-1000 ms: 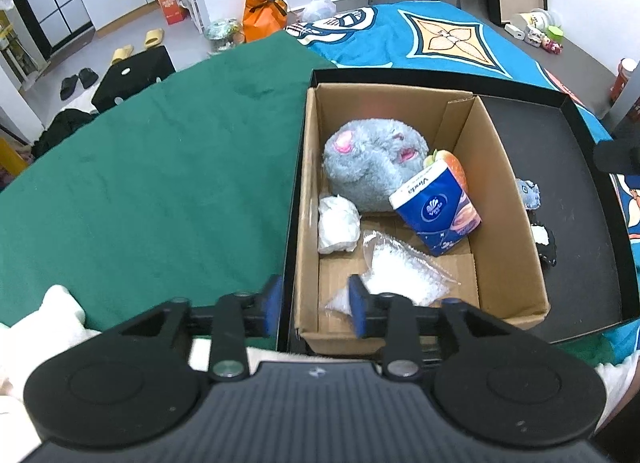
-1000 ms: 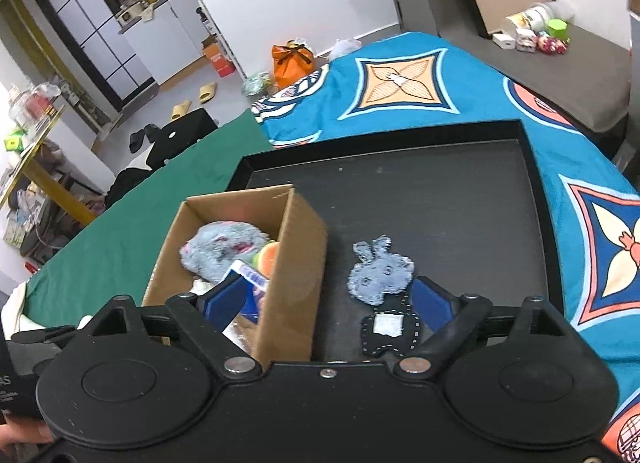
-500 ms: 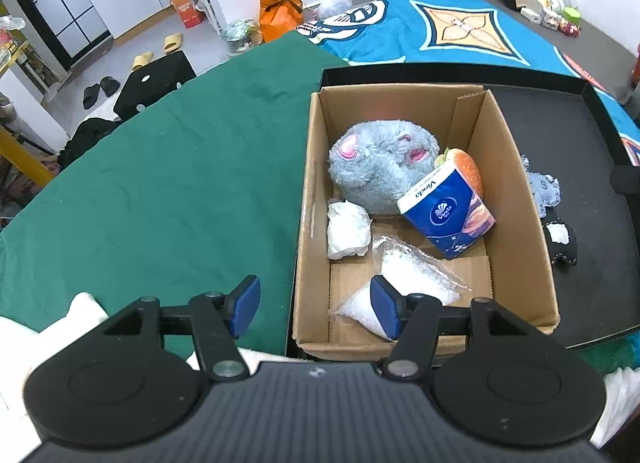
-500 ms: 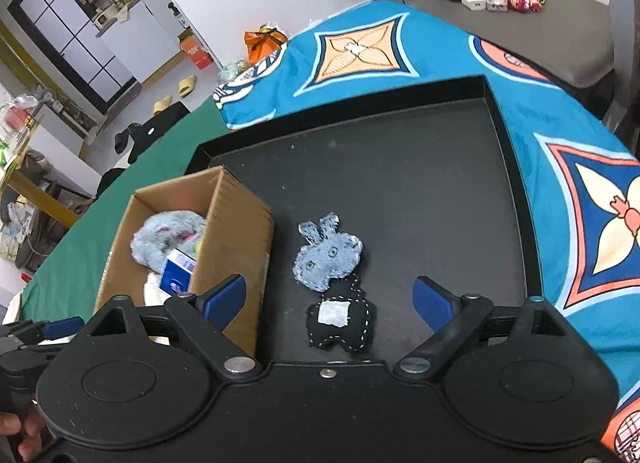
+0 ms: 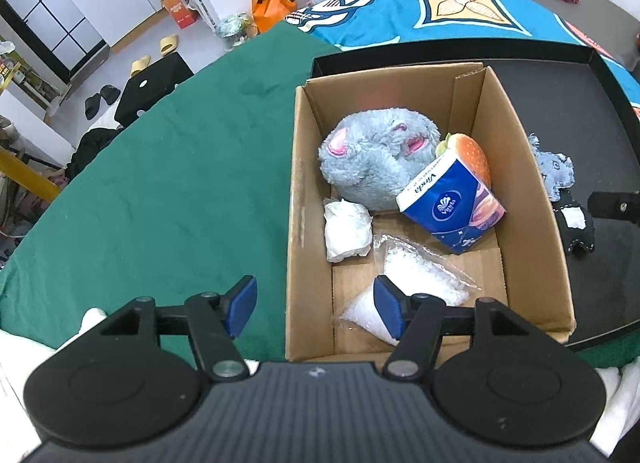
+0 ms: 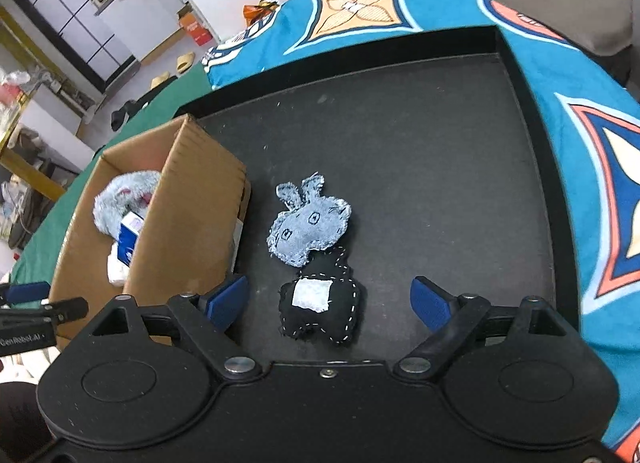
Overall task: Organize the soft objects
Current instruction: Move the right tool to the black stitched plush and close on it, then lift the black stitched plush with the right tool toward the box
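Note:
A cardboard box [image 5: 532,199] [image 6: 188,219] stands in a black tray [image 6: 440,167]. It holds a grey plush mouse [image 5: 376,159], a blue tissue pack [image 5: 452,203], a burger toy [image 5: 468,151], a white wad [image 5: 346,229] and a clear bag [image 5: 416,279]. A denim rabbit doll with a black body [image 6: 316,255] lies flat on the tray right of the box; it also shows in the left wrist view [image 5: 560,183]. My right gripper [image 6: 328,301] is open and empty, its fingers on either side of the doll's body. My left gripper [image 5: 314,305] is open and empty over the box's near left wall.
A green cloth [image 5: 168,167] covers the table left of the box, and a blue patterned cloth [image 6: 400,7] lies beyond and right of the tray. White fabric [image 5: 92,319] sits at the near edge. The floor beyond holds slippers and bags.
My left gripper has opened wide and drawn back from the box's near wall. My right gripper has moved right and forward until the doll lies between its fingers.

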Tool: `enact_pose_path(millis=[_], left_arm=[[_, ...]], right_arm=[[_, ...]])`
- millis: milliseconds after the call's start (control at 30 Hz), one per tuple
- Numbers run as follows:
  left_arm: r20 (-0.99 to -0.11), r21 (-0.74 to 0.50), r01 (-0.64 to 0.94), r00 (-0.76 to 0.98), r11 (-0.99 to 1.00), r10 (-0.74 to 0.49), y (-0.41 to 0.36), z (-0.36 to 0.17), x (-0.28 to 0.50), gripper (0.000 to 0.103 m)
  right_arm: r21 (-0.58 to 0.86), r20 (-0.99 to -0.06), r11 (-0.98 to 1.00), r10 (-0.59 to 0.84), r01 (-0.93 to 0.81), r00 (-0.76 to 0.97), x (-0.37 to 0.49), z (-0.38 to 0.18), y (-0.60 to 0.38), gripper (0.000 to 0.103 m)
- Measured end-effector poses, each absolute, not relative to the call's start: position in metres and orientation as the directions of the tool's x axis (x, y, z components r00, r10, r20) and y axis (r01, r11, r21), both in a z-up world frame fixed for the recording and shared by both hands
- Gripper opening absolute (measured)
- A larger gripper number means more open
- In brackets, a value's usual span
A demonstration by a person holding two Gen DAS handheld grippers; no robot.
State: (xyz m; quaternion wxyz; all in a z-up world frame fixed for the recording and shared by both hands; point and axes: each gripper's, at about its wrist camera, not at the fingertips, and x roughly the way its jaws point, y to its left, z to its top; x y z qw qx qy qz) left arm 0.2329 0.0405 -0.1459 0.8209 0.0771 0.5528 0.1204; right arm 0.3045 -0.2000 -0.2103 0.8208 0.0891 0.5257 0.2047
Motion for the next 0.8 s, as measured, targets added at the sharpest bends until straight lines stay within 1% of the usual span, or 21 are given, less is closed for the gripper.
enact_pose_path(millis=[167, 300, 333, 367, 400, 433, 467, 567, 800], left_arm=[[-0.892, 0.267, -0.112, 0.347, 0.957, 0.290, 0.038, -0.149, 0.239, 0.063], [-0.891, 0.280, -0.108, 0.340, 0.954, 0.300, 0.037, -0.152, 0.242, 0.063], [-0.893, 0.279, -0.108, 0.335, 0.954, 0.299, 0.037, -0.153, 0.242, 0.063], [-0.895, 0.279, -0.109, 0.332, 0.954, 0.300, 0.038, -0.154, 0.242, 0.063], [-0.895, 0.280, -0.108, 0.329, 0.954, 0.300, 0.038, -0.155, 0.243, 0.063], [-0.896, 0.280, -0.106, 0.328, 0.954, 0.300, 0.038, -0.155, 0.243, 0.063], [-0.896, 0.281, -0.105, 0.327, 0.954, 0.300, 0.039, -0.156, 0.243, 0.063], [-0.897, 0.285, -0.098, 0.323, 0.953, 0.302, 0.038, -0.156, 0.244, 0.063], [-0.897, 0.275, -0.107, 0.330, 0.956, 0.295, 0.037, -0.150, 0.241, 0.063]], right_arm=[[0.315, -0.836, 0.907, 0.405, -0.280, 0.370, 0.307, -0.220, -0.191, 0.081], [0.276, -0.840, 0.907, 0.388, -0.317, 0.379, 0.306, -0.224, -0.185, 0.080], [0.271, -0.844, 0.907, 0.384, -0.321, 0.374, 0.306, -0.226, -0.184, 0.076], [0.267, -0.849, 0.908, 0.380, -0.323, 0.368, 0.306, -0.227, -0.183, 0.069], [0.252, -0.853, 0.912, 0.368, -0.325, 0.370, 0.305, -0.228, -0.183, 0.065], [0.228, -0.855, 0.915, 0.351, -0.332, 0.382, 0.304, -0.227, -0.183, 0.052], [0.211, -0.858, 0.917, 0.340, -0.338, 0.386, 0.303, -0.226, -0.183, 0.034], [0.238, -0.861, 0.918, 0.350, -0.316, 0.369, 0.300, -0.225, -0.190, 0.033], [0.237, -0.857, 0.928, 0.338, -0.287, 0.388, 0.291, -0.210, -0.202, 0.031]])
